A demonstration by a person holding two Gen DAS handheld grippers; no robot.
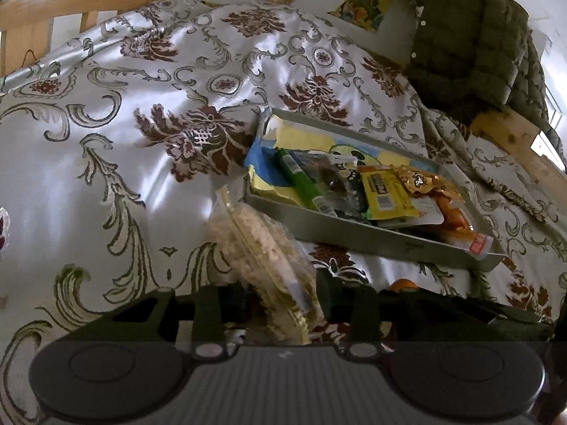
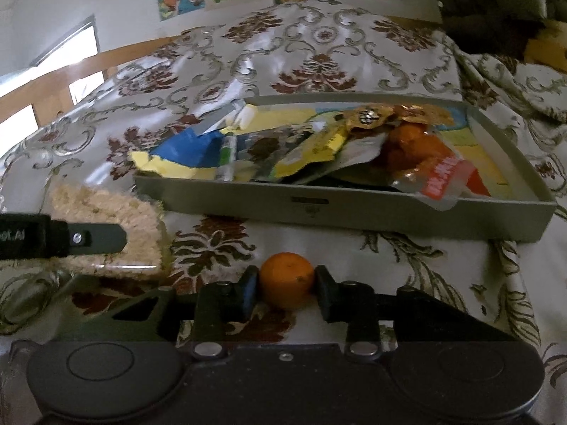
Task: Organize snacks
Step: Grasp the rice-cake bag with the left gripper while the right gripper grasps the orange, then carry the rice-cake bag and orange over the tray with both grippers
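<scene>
A clear bag of pale puffed snack (image 1: pixel 262 248) lies on the bedspread, just left of the grey tray (image 1: pixel 354 235). My left gripper (image 1: pixel 283 299) is shut on the bag's near end, with a finger on each side. In the right wrist view one left finger (image 2: pixel 102 237) lies across the same bag (image 2: pixel 106 209). A small orange (image 2: pixel 287 279) sits on the cover in front of the tray (image 2: pixel 319 209). My right gripper (image 2: pixel 286 289) is shut on it, both pads touching its sides. The tray holds several packets: green, yellow, gold and orange.
A satin bedspread (image 1: pixel 106 163) with a floral pattern covers the whole surface and is rumpled. An olive padded jacket (image 1: pixel 475 46) hangs at the far right. A wooden bed frame (image 1: pixel 35 14) stands at the far left. Posters hang on the wall behind.
</scene>
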